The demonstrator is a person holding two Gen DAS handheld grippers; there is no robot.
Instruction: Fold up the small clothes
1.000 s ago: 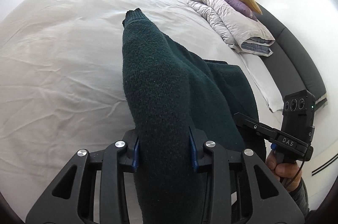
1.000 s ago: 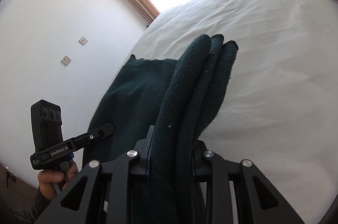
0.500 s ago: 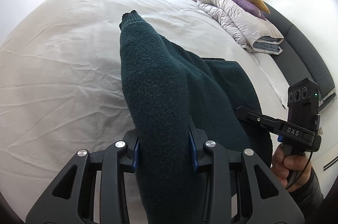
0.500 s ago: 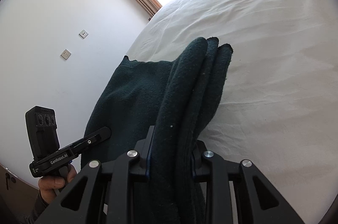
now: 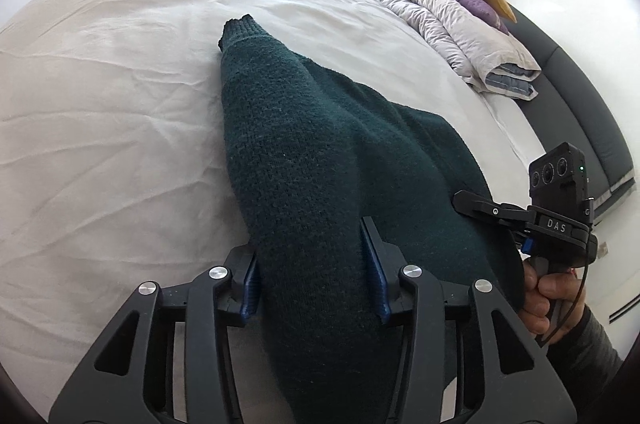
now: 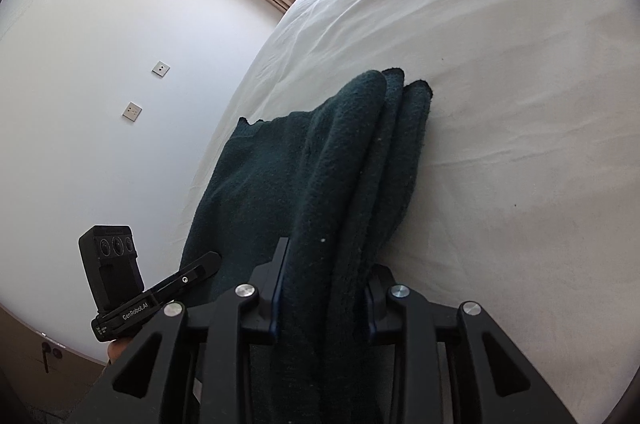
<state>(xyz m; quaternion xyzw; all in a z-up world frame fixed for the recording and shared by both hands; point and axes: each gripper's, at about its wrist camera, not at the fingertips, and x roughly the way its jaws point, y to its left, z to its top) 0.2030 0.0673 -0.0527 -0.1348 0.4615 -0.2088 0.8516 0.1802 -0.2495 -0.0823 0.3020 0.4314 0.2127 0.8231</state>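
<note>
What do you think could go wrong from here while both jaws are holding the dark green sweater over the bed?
1. The dark green knitted sweater is bunched thickly in the left gripper; the bundle could slip unevenly and skew the fold.
2. The right gripper pinches several stacked layers; releasing may let them spring apart.
3. The wrinkled white bed sheet could drag along with the knit.

Sweater (image 5: 320,159) fuzzy dk-green knit; bed sheet (image 5: 100,111) matt, prob. cotton.
</note>
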